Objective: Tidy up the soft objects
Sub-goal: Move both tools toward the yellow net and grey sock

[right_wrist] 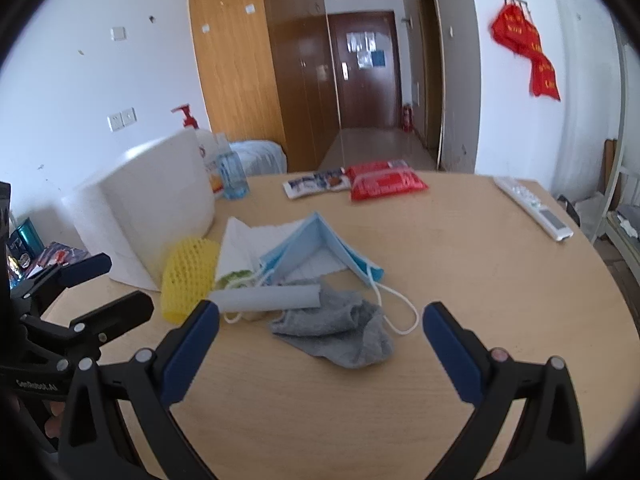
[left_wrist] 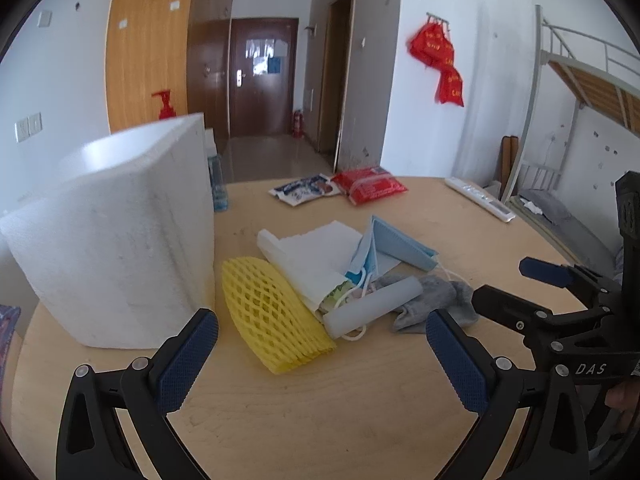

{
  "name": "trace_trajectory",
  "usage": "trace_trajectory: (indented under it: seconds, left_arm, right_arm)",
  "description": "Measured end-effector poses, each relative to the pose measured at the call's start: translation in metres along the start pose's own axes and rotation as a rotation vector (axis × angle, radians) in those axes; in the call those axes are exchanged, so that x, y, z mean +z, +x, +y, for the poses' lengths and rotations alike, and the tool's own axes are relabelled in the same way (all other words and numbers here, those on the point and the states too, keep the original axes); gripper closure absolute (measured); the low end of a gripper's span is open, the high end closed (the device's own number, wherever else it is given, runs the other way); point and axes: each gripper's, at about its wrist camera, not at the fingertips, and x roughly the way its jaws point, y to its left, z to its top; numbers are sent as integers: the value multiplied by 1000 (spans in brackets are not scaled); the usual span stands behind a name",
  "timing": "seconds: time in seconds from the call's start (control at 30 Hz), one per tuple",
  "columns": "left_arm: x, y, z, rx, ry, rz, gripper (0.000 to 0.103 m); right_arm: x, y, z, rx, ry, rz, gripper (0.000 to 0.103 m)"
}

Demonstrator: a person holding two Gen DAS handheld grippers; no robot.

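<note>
A pile of soft things lies mid-table: a yellow foam net sleeve (left_wrist: 272, 316) (right_wrist: 186, 280), white tissue (left_wrist: 316, 256) (right_wrist: 244, 248), a blue face mask (left_wrist: 400, 246) (right_wrist: 324, 248), a pale foam tube (left_wrist: 372, 306) (right_wrist: 266, 298) and a grey sock (left_wrist: 436, 304) (right_wrist: 340, 332). A white foam box (left_wrist: 116, 240) (right_wrist: 148, 208) stands to the left of the pile. My left gripper (left_wrist: 322, 354) is open and empty, short of the net sleeve. My right gripper (right_wrist: 320, 344) is open and empty, just short of the sock; it also shows in the left wrist view (left_wrist: 516, 284).
Red (left_wrist: 370, 188) (right_wrist: 386, 186) and white-blue (left_wrist: 306, 190) (right_wrist: 316, 184) packets lie at the table's far edge. A white remote (left_wrist: 480, 198) (right_wrist: 534, 206) lies far right. A clear bottle (right_wrist: 232, 174) and pump bottle (right_wrist: 190, 120) stand behind the box. The round wooden table (left_wrist: 320, 400) (right_wrist: 500, 280) curves away on the right.
</note>
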Motion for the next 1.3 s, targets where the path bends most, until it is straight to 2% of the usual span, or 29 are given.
trace_trajectory:
  seconds: [0.23,0.37,0.6,0.7,0.9,1.07,1.2,1.3]
  left_arm:
    - [0,21,9,-18,-59,79,0]
    - [-1,27,7,-5,-52,94,0]
    - [-2,45,10,-7,-67,151,1]
    - [-3,54,12,-9,-64,189,3]
    - [-5,68,20,1,-83,241,6]
    - [-7,80,18,1,-78,282,14]
    - [-9,84,18,1,-85,300,17]
    - [-9,83,17,7,-76,298,23]
  right_arm:
    - [-1,25,-5,-8,12,94,0]
    - [-2,31,-4,-3,-2,114,1]
    - [-4,43,-7,34,-19,154,9]
    - [-4,50,-10,55,-23,182,16]
    - [-3,68,-13,70,-44,246,17]
    - [-3,74,-13,67,-66,260,17]
    - [-3,75,-15,76,-62,267,30]
    - [-4,74,-13,79,-70,269,37]
